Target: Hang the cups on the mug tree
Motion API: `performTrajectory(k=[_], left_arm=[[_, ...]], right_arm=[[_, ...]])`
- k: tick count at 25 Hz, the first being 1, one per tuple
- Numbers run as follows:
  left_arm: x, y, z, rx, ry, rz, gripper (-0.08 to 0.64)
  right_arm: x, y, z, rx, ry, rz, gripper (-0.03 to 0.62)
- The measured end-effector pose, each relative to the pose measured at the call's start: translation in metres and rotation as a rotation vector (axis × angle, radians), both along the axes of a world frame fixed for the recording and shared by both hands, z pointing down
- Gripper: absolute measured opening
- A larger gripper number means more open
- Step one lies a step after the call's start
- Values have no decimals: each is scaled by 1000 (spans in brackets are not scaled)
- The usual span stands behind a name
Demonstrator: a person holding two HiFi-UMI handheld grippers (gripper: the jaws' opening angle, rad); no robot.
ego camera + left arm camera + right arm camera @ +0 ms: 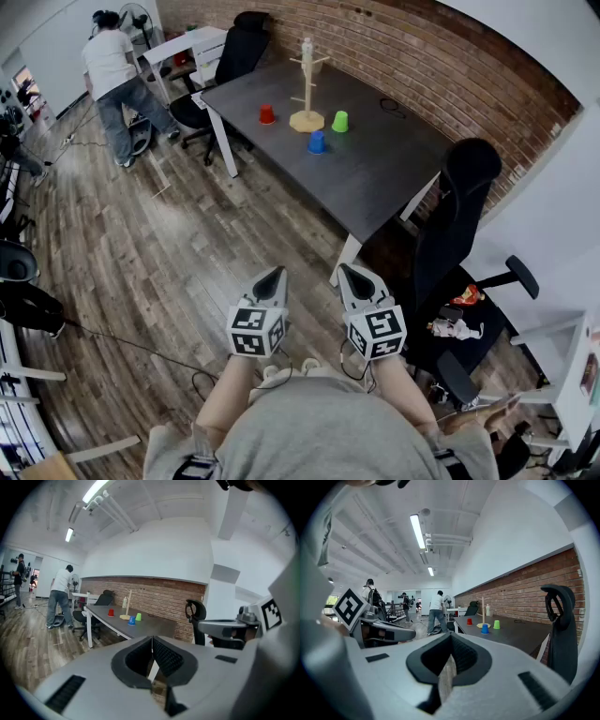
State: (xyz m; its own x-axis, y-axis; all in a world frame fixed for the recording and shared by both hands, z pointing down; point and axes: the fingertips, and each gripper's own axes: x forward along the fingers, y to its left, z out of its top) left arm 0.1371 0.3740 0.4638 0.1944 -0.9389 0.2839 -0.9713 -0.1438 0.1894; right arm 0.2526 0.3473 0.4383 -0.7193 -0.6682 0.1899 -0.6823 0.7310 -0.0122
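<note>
A wooden mug tree (307, 89) stands on the dark grey table (375, 178) far ahead, with no cup on its pegs. Around its base sit a red cup (267, 114), a blue cup (317, 142) and a green cup (339, 121), all upside down. The same trio shows small in the left gripper view, blue cup (131, 620), and in the right gripper view, blue cup (484, 628). My left gripper (271, 278) and right gripper (352, 277) are held side by side over the wooden floor, well short of the table, both shut and empty.
A black office chair (459, 220) stands at the table's near right corner, another chair (234, 56) at the far end. A person (117, 80) stands at the far left by a white desk (187, 45). Cables trail across the floor. A brick wall (403, 47) backs the table.
</note>
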Motion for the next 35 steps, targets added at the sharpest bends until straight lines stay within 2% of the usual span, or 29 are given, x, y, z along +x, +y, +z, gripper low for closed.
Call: performTrajectory(k=[6, 16, 25, 35], left_arm=[[8, 23, -1, 8, 19, -19, 11], [11, 32, -3, 13, 34, -49, 11], [23, 28, -4, 24, 40, -47, 11], [15, 17, 0, 10, 46, -64, 11]], right_arm=[[3, 24, -1, 16, 14, -41, 0], [13, 27, -8, 47, 18, -66, -2], [29, 16, -12, 62, -4, -54, 2], [21, 0, -8, 33, -17, -70, 2]])
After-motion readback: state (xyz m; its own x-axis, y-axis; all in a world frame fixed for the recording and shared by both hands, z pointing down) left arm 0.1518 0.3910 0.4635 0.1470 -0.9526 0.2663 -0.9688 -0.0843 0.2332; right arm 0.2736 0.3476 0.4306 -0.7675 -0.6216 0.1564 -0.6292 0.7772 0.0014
